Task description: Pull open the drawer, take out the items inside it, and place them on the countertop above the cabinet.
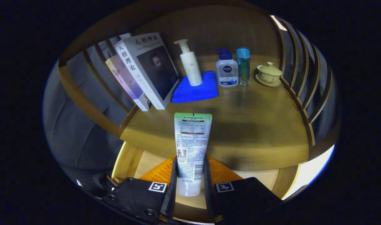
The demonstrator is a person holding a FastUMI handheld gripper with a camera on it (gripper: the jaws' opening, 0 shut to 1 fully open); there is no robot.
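Gripper (190, 175) clamped on tube (192, 147), both fingers pressing its lower body near the cap end; crimped end pointing toward the back. Tube raised above open drawer (262, 176), poised over front edge of countertop (256, 131). Something orange (160, 172) visible in drawer beneath. Back edge taken up: books (146, 72) leaning at left corner, pump bottle (190, 64) on blue cloth (195, 87), two more bottles (234, 68), lidded cup (268, 75) at right. Free middle strip looks like the sensible drop spot.

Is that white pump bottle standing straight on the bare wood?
No, the white pump bottle stands on a folded blue cloth on the countertop, beyond the tube clamped between the fingers.
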